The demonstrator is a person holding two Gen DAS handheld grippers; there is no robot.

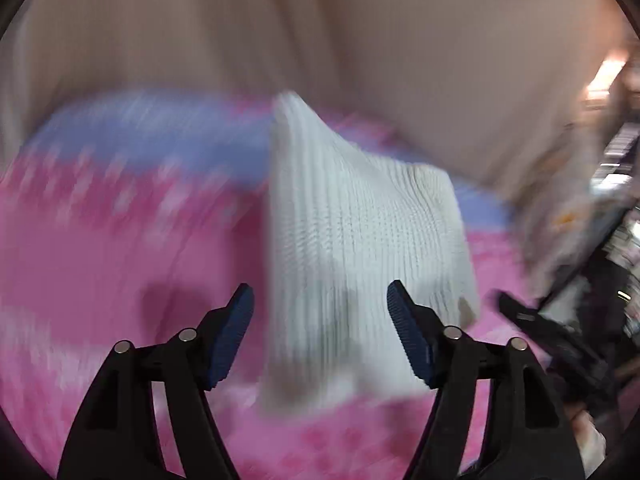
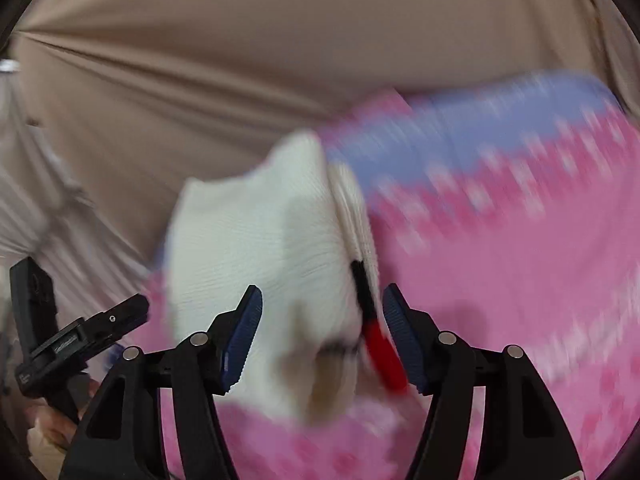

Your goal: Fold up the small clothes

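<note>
A white ribbed knit garment (image 1: 352,216) lies crumpled on a pink and blue patterned cloth (image 1: 100,264); both views are smeared by motion. My left gripper (image 1: 322,312) is open just above the garment's near end, its blue pads clear of the fabric. In the right wrist view the same white garment (image 2: 256,232) has a red and black stripe (image 2: 380,348) on its right edge. It sits between the spread fingers of my open right gripper (image 2: 322,312). The pads do not press on it. The pink cloth (image 2: 520,260) spreads to the right.
A beige creased sheet (image 1: 200,40) covers the surface behind the pink cloth and fills the far side (image 2: 280,40). The black frame of the left tool (image 2: 80,336) and a gloved hand (image 2: 44,436) show at the lower left. Dark clutter (image 1: 616,160) sits at the right edge.
</note>
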